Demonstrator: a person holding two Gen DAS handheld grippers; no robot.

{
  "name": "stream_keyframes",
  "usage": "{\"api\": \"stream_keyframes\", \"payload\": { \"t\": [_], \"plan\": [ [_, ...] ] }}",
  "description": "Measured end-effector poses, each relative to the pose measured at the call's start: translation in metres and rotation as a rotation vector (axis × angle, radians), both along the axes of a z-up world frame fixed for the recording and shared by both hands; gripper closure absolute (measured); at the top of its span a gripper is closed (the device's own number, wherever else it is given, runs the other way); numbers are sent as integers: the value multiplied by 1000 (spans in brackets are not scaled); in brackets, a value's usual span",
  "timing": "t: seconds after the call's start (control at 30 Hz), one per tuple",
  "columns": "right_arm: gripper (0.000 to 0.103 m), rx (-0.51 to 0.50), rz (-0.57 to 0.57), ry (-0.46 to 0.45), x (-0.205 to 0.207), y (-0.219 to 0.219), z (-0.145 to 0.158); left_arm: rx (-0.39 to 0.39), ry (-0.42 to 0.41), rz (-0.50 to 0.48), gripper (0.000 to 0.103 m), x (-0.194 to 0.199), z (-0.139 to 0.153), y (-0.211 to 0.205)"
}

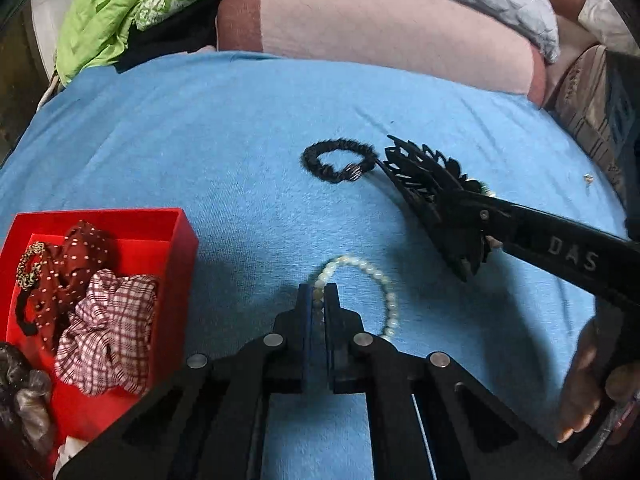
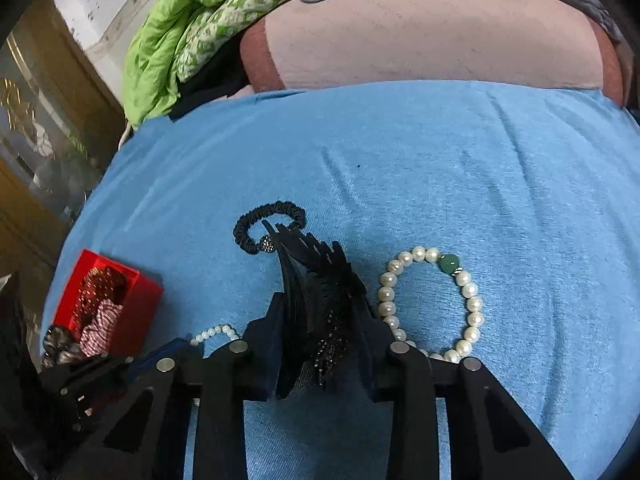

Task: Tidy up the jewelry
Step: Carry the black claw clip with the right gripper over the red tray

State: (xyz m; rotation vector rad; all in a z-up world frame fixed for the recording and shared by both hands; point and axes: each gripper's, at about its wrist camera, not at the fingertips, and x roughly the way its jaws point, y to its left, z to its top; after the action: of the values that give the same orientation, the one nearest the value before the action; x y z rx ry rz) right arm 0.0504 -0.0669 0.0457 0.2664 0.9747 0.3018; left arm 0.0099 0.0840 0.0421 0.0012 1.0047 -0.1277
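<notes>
White pearl bead bracelet (image 1: 372,292) partly hidden between the left fingers (image 1: 306,312), green-bead pearl bracelet (image 2: 432,304) lower arc hidden behind right finger (image 2: 374,332), red plastic box (image 1: 168,264) cut by frame edge.

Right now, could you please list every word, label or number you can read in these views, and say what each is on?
"DAS": raised letters on the side of the right gripper, seen from the left wrist view.
No other text is readable in either view; the red box shows no lettering.

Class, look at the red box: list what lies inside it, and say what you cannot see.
Inside the red box: a dark red dotted scrunchie, a checked scrunchie and a small gold-and-black band. Anything beneath them is covered, and the box's near end is hidden behind the left hand-held gripper.
</notes>
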Motion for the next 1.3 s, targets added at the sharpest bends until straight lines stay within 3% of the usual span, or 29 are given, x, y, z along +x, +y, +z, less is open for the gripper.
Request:
{"api": "stream_keyframes", "payload": {
  "t": [0.4, 0.73, 0.87, 1.1, 1.3],
  "plan": [
    [71, 40, -8, -62, -46, -2, 45, -81, -64, 6, 98, -39, 55, 14],
    [71, 37, 14, -89, -101, 17, 67, -38, -164, 89, 98, -99, 103, 53],
    [71, 20, 40, -108, -122, 34, 72, -44, -169, 142, 98, -115, 111, 74],
    [71, -11, 108, -137, -151, 71, 81, 26, -207, 236, 98, -136, 122, 105],
    [71, -23, 132, -129, -163, 91, 83, 11, -220, 286, 98, -144, 127, 132]
  ]
}}
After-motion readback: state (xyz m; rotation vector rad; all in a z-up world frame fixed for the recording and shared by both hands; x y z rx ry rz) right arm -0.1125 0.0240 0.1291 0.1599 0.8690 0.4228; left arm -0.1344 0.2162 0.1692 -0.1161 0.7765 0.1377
